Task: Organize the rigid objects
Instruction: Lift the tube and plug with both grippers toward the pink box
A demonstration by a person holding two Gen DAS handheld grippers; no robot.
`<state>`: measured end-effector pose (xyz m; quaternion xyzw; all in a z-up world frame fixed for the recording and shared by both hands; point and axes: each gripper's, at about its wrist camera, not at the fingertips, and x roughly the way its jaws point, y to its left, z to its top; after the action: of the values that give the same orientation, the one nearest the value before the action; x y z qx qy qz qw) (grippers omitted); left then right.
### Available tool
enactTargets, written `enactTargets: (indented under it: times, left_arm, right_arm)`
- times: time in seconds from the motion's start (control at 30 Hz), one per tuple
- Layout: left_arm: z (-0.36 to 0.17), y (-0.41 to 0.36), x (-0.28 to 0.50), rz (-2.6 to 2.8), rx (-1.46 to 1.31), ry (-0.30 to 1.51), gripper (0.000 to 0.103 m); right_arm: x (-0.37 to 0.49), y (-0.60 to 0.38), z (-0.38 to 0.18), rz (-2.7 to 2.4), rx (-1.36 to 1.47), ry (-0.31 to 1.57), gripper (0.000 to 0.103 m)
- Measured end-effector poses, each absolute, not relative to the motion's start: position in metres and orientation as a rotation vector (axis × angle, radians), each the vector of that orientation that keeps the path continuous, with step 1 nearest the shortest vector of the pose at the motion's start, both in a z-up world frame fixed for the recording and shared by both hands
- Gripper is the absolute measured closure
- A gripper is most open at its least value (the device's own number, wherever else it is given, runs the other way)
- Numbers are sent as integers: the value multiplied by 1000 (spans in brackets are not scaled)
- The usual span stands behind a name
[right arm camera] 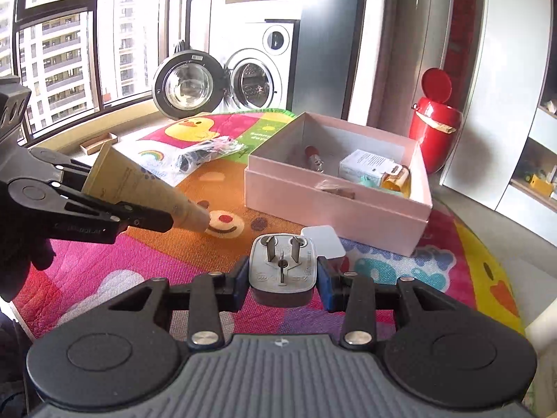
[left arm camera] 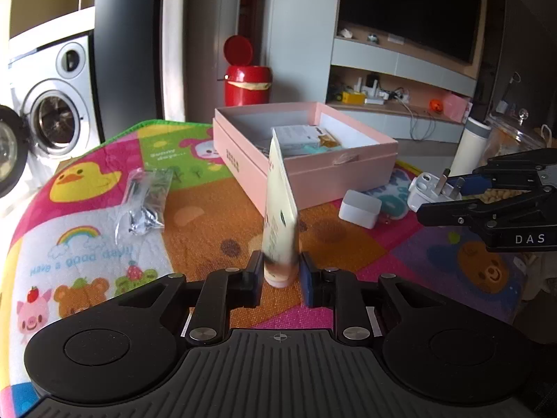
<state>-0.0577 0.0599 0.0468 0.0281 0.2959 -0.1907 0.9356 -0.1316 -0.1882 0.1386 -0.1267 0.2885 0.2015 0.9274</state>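
Note:
My left gripper [left arm camera: 281, 271] is shut on a cream squeeze tube [left arm camera: 278, 202], cap end between the pads, the flat end pointing up toward the pink box [left arm camera: 313, 181]. In the right wrist view the same cream tube [right arm camera: 139, 188] sits in the left gripper [right arm camera: 163, 216] above the mat. My right gripper [right arm camera: 282, 278] is shut on a grey-white plug adapter [right arm camera: 282, 268], prongs facing away from the camera. That plug adapter [left arm camera: 428, 188] also shows at the right of the left wrist view, lifted off the mat. The open pink box [right arm camera: 334, 205] holds several small items.
A small white box [right arm camera: 323, 242] lies on the colourful play mat [right arm camera: 146, 261] near the pink box's front corner. A clear plastic bag [left arm camera: 146, 198] of dark parts lies at the mat's left. A red bin [right arm camera: 435, 132], washing machine [right arm camera: 250, 80] and white bottle [left arm camera: 468, 146] stand around.

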Motion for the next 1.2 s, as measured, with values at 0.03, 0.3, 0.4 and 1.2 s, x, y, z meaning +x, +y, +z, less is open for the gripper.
enactTargets:
  times: [0.03, 0.3, 0.4, 1.2]
  left_arm:
    - [55, 59, -61, -396, 53, 576, 90]
    - [127, 47, -34, -401, 41, 384, 95]
    - [127, 52, -26, -415, 16, 441, 93]
    - [13, 22, 11, -466, 157, 842, 66]
  right_arm:
    - [-133, -192, 146, 400, -253, 565, 64]
    - [-144, -207, 193, 335, -203, 397, 64]
    - [-148, -211, 188, 345, -205, 417, 64]
    - [-115, -190, 81, 348, -219, 709, 56]
